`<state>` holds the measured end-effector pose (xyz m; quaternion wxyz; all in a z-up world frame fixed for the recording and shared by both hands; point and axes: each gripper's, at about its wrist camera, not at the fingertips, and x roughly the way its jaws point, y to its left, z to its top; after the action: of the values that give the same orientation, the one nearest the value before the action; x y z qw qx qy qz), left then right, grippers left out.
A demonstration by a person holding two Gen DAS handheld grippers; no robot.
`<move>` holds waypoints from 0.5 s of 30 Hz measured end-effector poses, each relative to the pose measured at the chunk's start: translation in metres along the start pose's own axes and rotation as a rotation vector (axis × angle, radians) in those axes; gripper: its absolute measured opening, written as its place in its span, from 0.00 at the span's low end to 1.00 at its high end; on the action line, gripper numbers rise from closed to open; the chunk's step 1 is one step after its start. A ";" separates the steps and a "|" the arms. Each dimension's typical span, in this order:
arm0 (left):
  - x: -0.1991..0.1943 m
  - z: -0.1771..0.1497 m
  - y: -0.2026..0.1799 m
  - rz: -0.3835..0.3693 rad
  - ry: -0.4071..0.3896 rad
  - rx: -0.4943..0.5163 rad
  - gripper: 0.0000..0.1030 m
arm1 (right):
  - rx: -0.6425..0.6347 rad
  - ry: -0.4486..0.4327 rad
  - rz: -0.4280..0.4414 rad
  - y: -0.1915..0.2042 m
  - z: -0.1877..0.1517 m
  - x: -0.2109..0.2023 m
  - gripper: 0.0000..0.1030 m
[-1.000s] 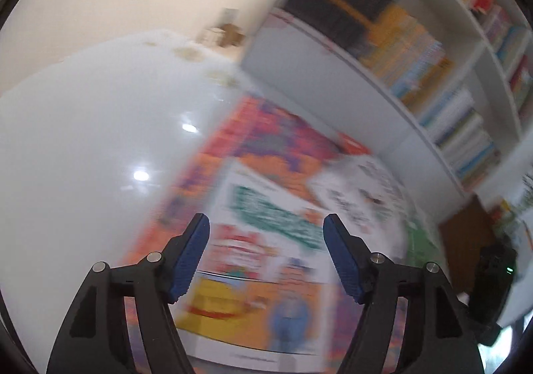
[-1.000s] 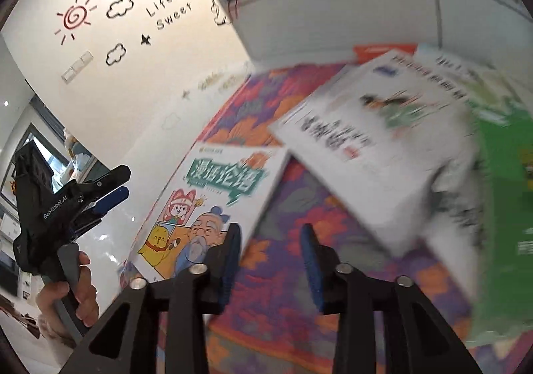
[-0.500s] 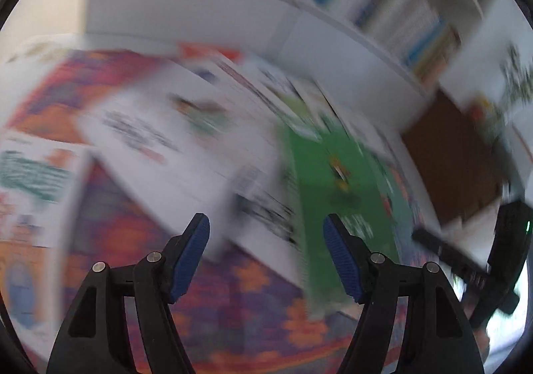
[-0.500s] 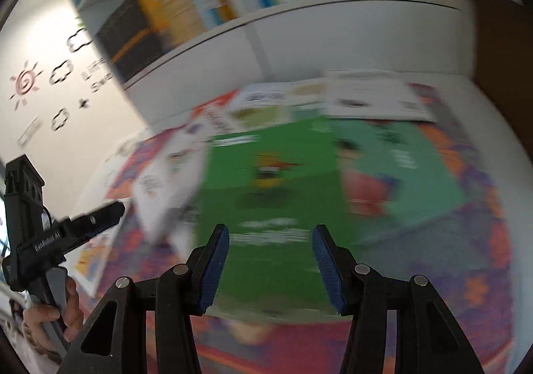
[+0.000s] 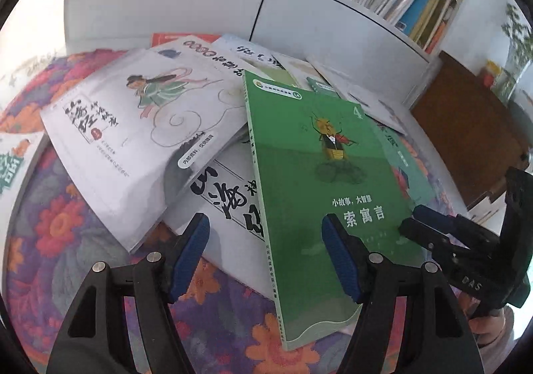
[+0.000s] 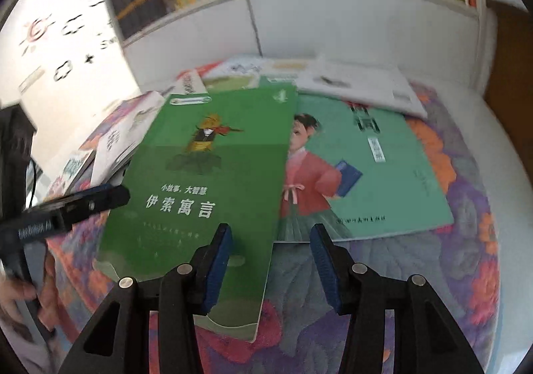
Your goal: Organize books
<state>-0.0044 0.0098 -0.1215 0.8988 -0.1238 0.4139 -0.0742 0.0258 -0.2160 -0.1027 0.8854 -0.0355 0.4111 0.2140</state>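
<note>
Hovering apart-jawed and empty over the green fable book (image 5: 309, 174), left claw (image 5: 265, 254) and closing right claw (image 6: 271, 269) likely line up a grab.

We had a flowery mat (image 5: 56, 224) down. Books lay scattered on it, a green book (image 5: 313, 181) topmost.

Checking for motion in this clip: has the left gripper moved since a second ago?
Yes. The left gripper swung rightward along the white bookshelf: before it hung over the cartoon-cover book by the bare floor, now over the green book, jaws open.
</note>
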 end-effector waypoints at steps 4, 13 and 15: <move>0.005 -0.008 -0.014 0.062 -0.037 0.066 0.66 | 0.011 0.008 0.042 -0.002 -0.006 0.000 0.47; 0.008 -0.007 -0.021 0.062 -0.039 0.119 0.76 | 0.061 0.031 0.123 -0.010 -0.010 0.002 0.48; 0.010 -0.007 -0.025 0.062 -0.029 0.146 0.81 | 0.060 0.031 0.120 -0.008 -0.010 0.001 0.48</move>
<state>-0.0043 -0.0172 -0.1259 0.9133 -0.0461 0.3978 -0.0746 0.0223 -0.2254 -0.1112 0.8652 0.0125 0.4322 0.2539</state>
